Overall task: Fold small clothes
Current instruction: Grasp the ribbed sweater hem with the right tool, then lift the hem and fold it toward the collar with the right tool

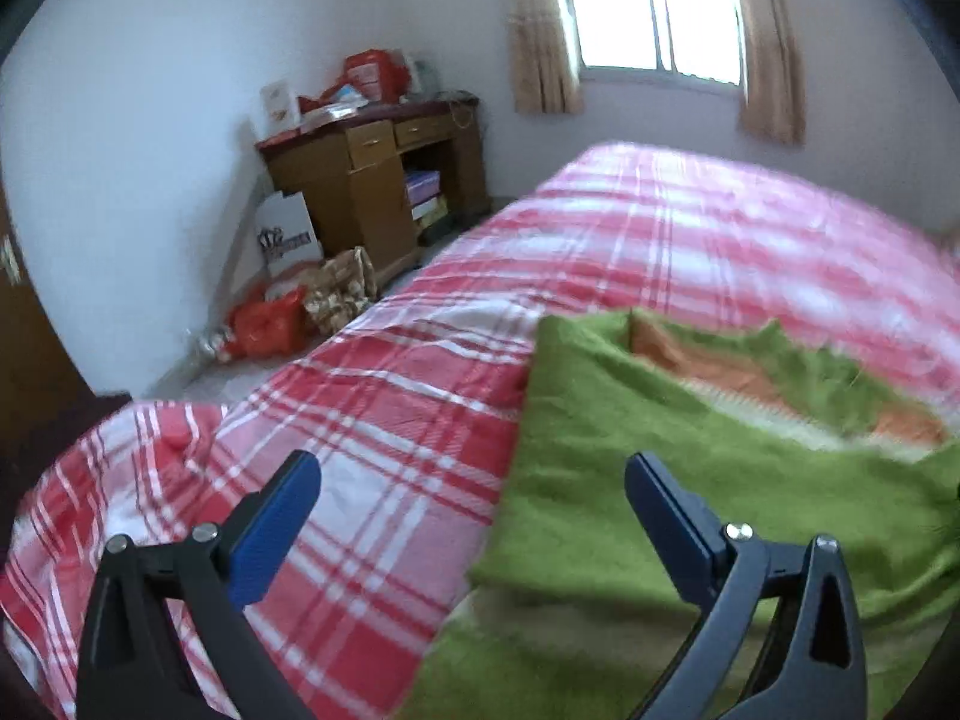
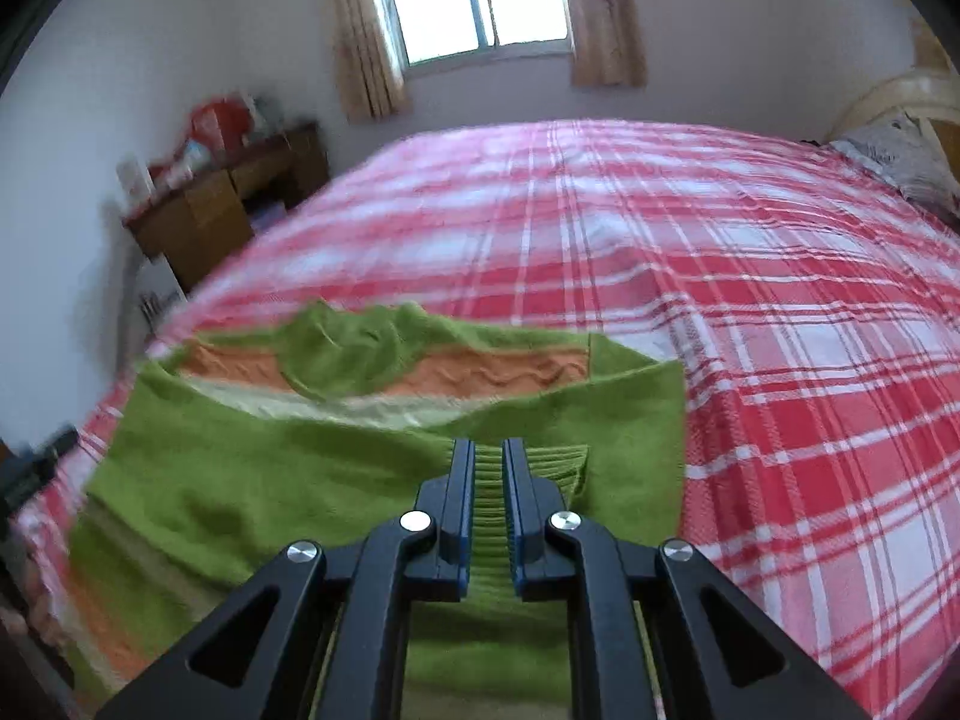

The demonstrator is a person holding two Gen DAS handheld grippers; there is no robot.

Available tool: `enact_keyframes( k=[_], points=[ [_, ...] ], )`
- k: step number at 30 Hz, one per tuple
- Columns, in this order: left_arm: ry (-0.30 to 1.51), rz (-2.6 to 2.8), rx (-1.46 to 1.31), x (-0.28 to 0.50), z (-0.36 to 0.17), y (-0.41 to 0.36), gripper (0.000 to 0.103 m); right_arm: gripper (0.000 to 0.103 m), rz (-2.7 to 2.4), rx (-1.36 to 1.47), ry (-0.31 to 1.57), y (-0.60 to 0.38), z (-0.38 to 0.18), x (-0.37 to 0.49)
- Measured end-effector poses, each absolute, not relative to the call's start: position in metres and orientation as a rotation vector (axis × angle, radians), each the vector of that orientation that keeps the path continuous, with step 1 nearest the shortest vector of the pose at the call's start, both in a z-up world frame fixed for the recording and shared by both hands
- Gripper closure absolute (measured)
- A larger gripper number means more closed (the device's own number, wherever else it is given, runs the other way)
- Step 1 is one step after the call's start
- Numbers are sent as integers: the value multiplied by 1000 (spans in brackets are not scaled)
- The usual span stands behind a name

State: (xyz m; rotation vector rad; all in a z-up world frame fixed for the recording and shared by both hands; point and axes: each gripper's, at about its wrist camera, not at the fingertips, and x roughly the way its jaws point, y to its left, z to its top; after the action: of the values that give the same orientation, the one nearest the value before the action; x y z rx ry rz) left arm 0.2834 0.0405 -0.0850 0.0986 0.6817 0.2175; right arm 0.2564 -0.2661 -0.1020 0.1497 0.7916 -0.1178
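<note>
With our right claw (image 2: 487, 468) clamped on the ribbed hem of the green sweater (image 2: 360, 468) lying on the plaid bed (image 2: 750, 276), and our left claw (image 1: 474, 510) wide open and empty, we should carry the fold over evenly.

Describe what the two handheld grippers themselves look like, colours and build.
Both match: the left gripper and right gripper have matte black angular linkage arms with triangular cutouts, round silver pivot bolts, and flat fingers faced with blue textured pads. No cables, markings or sleeves show.
</note>
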Motion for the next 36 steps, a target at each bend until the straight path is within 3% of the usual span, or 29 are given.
enact_keyframes(
  k=[4,8,19,21,23,24,36],
  points=[
    [772,232,156,296,-112,41,0,94,-80,260,818,-284,-112,260],
    [779,201,111,288,-103,60,0,94,-80,269,836,-290,-106,246],
    [681,-27,119,153,-90,110,0,92,-51,130,660,-309,-24,35],
    [688,-66,96,128,-93,118,0,83,-18,175,683,-318,-20,3],
    [700,-106,74,115,-93,122,0,51,-3,213,694,-322,-21,-20],
    [703,-124,69,104,-94,123,0,45,-1,224,690,-322,-23,-36],
    [696,-185,160,36,-101,117,0,45,194,255,947,-264,-114,-107]
  ],
)
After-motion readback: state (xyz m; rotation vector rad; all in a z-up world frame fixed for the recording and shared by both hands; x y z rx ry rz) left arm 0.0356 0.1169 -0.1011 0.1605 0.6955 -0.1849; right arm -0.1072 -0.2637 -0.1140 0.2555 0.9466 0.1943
